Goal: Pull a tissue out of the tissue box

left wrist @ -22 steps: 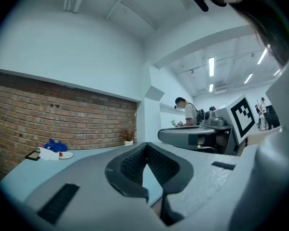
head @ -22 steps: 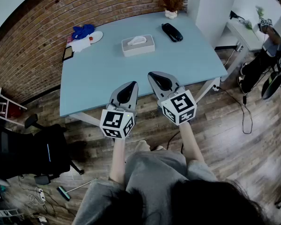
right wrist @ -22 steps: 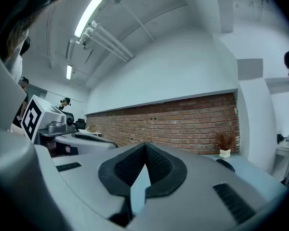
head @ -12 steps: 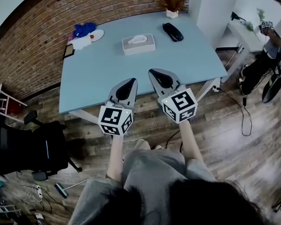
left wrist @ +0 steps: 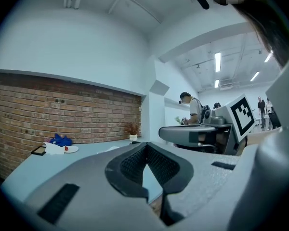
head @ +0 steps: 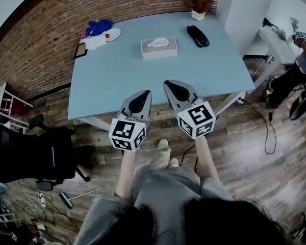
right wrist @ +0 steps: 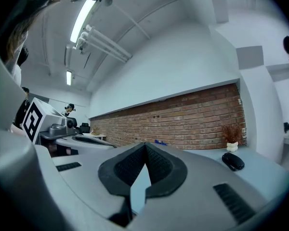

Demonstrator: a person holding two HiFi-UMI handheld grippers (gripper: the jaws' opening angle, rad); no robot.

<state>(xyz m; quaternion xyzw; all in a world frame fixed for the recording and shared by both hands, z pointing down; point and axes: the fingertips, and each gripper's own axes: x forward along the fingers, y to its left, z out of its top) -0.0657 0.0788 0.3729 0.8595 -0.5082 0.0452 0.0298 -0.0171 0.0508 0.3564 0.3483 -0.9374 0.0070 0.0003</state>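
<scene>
The grey tissue box (head: 159,48) rests on the far half of the light blue table (head: 117,83), with a white tissue (head: 158,43) poking up from its slot. Both grippers hang side by side over the table's near edge, well short of the box. My left gripper (head: 145,93) is shut with nothing in it. My right gripper (head: 169,83) is likewise shut and empty. In the left gripper view the left gripper's (left wrist: 145,146) pads meet at the tip. The right gripper view shows the right gripper (right wrist: 145,146) the same way.
A black case (head: 198,35) and a small potted plant (head: 197,13) stand at the table's far right. A blue cloth (head: 99,27) and a dark frame (head: 81,50) lie at the far left. A black chair (head: 33,154) stands on the floor to the left. A person (head: 300,68) is at the right.
The head view has shifted a little, so the table and box appear slightly further right. Both grippers stay shut and side by side at the near edge.
</scene>
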